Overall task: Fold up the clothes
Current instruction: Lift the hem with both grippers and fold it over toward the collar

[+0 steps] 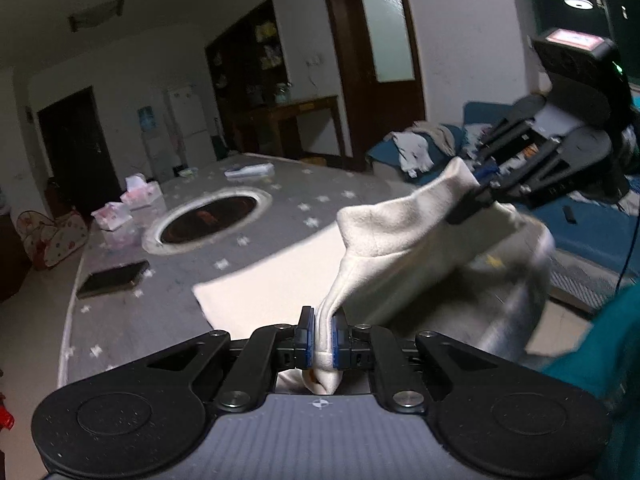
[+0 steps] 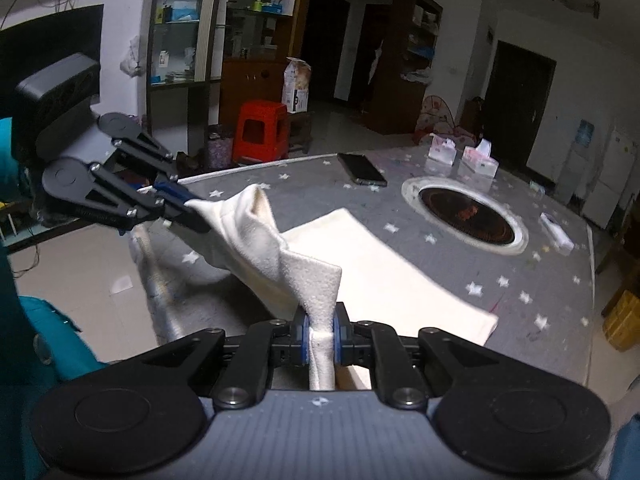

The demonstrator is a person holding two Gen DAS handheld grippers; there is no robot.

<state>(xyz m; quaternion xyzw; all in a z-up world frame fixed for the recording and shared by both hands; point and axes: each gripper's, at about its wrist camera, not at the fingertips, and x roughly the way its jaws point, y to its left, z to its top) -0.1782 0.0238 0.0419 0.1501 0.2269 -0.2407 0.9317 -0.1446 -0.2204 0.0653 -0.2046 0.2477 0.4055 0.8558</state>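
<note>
Here both grippers, left gripper [image 1: 323, 334] and right gripper [image 2: 320, 334], pinch the seemingly lifted cloth [image 1: 400, 236].

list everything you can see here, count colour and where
cloth: 1, cream-white, part lifted between both tools, rest on table
table: 1, grey star cover, round dark opening mid-top
phone: 1, dark, far table edge
tissue packs: 2, pink-white, beyond the opening
stool: 1, red, on floor
clothes pile: mixed, on blue sofa
left tool: shut on cloth
right tool: shut on cloth
sleeve: teal, frame edge
</note>
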